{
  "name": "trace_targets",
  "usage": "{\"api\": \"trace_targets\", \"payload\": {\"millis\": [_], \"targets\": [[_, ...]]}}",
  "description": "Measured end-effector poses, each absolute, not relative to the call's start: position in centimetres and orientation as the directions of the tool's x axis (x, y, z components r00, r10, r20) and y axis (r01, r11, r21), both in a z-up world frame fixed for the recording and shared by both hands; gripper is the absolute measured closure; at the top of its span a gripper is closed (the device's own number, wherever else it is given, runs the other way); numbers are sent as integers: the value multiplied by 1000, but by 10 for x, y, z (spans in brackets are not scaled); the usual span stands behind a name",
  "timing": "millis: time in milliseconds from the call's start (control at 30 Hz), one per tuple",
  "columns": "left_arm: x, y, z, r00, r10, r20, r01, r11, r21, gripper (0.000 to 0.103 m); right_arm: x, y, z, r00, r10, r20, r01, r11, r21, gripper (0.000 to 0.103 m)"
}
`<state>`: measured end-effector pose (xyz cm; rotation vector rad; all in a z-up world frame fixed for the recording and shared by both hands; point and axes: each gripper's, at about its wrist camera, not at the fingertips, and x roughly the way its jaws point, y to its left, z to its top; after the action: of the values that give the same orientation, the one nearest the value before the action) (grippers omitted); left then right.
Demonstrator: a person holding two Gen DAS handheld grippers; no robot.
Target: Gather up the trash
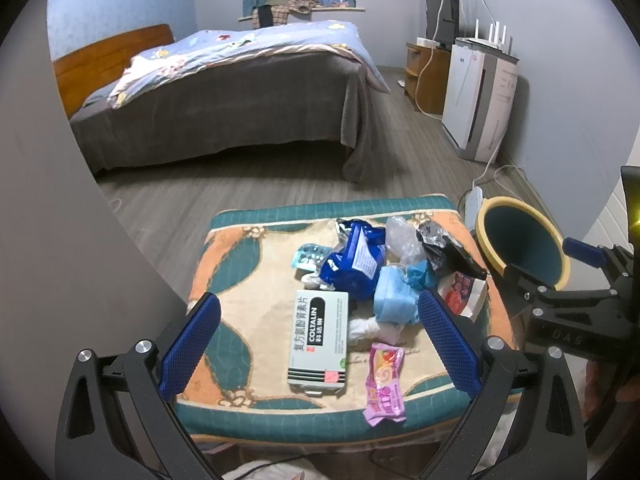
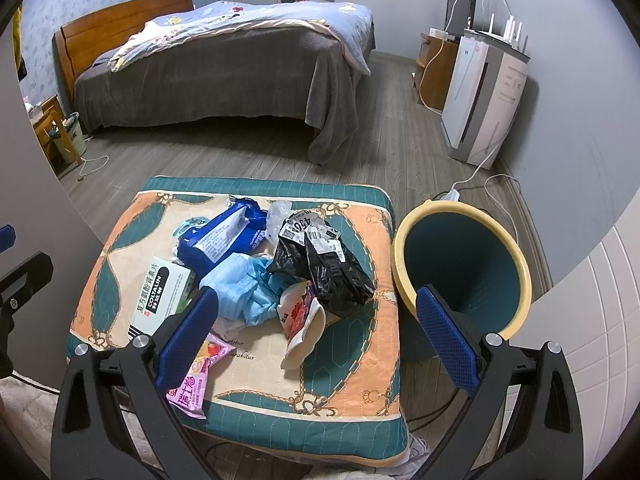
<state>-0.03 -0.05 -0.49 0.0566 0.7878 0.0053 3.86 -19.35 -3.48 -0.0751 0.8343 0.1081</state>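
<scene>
Trash lies piled on a patterned cushion (image 1: 240, 264) (image 2: 360, 352): a white COLTALIN medicine box (image 1: 318, 342) (image 2: 160, 300), a pink snack wrapper (image 1: 385, 384) (image 2: 192, 384), a blue bag (image 1: 354, 264) (image 2: 224, 236), a light blue face mask (image 1: 394, 300) (image 2: 244, 288), a black plastic bag (image 1: 448, 254) (image 2: 324, 268), a red-and-white wrapper (image 1: 464, 294) (image 2: 300, 320), a pill blister (image 1: 308, 258) and crumpled tissue (image 1: 372, 330). A teal bin with a yellow rim (image 1: 520, 240) (image 2: 464, 264) stands right of the cushion. My left gripper (image 1: 320, 344) is open over the box. My right gripper (image 2: 316, 344) is open above the wrappers.
A bed with a grey cover and blue quilt (image 1: 240, 92) (image 2: 224, 52) fills the back of the room. A white appliance (image 1: 480, 100) (image 2: 484, 104) and a wooden cabinet (image 1: 424, 76) stand along the right wall, with cables (image 2: 480, 176) on the wood floor.
</scene>
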Motion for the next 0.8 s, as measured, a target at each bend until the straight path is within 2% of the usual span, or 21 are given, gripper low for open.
{"api": "trace_targets", "payload": {"millis": [167,333,467,700,800], "targets": [[0,-3,-10,699,6,-715,31,999,39,5,41,-195,-39,653,50,-756,-109,994,-29,6],[2,-9,-27,716,50,-697,23,995,95,5,49,-202,-43,605,34,-795,-87,996,-24,6],[9,-19,-50,692,117,-713,22,983,182,5,49,-203,-45,626,24,-780,-93,995,-44,6],[15,-27,-99,622,39,-782,107,985,135,5,58,-201,-75,582,79,-809,-127,992,5,6],[16,-31,-119,596,-15,-803,158,982,99,5,65,-213,-96,529,140,-837,-109,989,96,6]]}}
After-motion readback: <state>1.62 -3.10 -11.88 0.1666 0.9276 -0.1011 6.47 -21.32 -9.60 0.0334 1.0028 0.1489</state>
